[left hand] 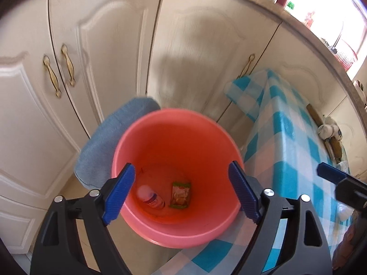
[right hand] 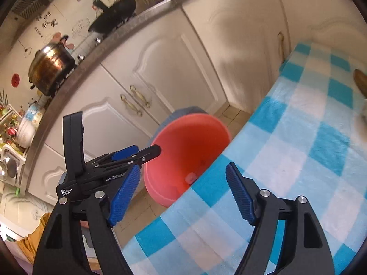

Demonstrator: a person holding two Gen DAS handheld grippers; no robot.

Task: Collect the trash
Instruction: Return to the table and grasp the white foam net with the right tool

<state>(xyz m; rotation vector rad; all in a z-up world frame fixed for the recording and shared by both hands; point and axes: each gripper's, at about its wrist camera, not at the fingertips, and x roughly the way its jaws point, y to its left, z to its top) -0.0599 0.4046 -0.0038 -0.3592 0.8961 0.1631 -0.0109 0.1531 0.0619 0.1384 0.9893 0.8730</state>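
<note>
Cream cabinet doors [left hand: 110, 45] with brass handles [left hand: 68, 67], grey countertop [right hand: 110, 43], checked tablecloth [right hand: 298, 137]

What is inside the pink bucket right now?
At the bottom of the pink bucket lie a small white bottle and a green packet. The near wall hides part of the floor.

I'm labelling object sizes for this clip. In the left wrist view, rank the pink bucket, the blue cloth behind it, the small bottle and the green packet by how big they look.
1. pink bucket
2. blue cloth, partly hidden behind the bucket
3. small bottle and green packet look alike, both lying at the bucket's bottom; I can't rank them.
</note>
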